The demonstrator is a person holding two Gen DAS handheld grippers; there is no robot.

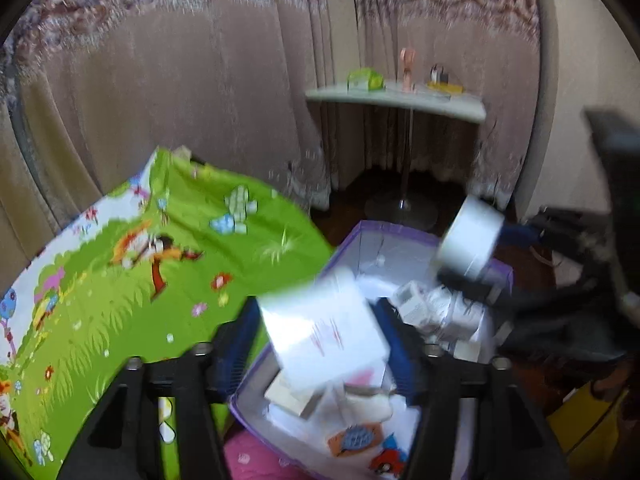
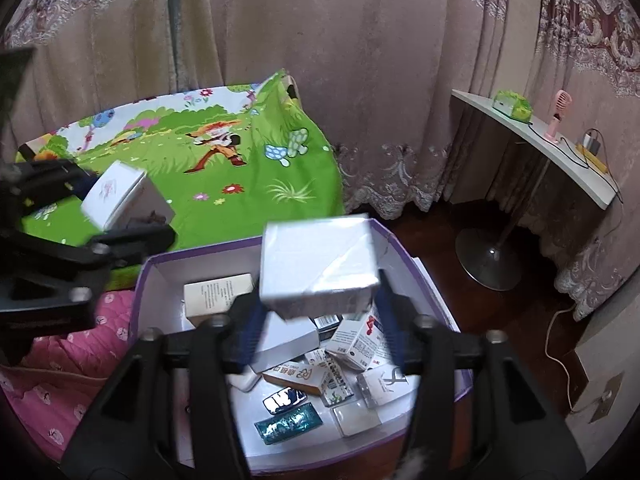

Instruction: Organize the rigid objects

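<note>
My left gripper (image 1: pixel 324 332) is shut on a white box with a pink logo (image 1: pixel 326 326), held above the near end of a purple-edged storage box (image 1: pixel 360 236). The same white box (image 2: pixel 120 196) shows at the left of the right wrist view, in the left gripper (image 2: pixel 116 216). My right gripper (image 2: pixel 318 300) is shut on a silvery-white box (image 2: pixel 318 264), held over the storage box (image 2: pixel 148 276). That box holds several small cartons and packets. The silvery box (image 1: pixel 470 240) also shows in the left wrist view above the far right corner.
A green cartoon-print sheet (image 2: pixel 224 160) covers the surface left of the storage box. A pink quilt (image 2: pixel 60 372) lies below it. A white round table (image 2: pixel 536 140) with a green item, a pink fan and a power strip stands at the right by the curtains.
</note>
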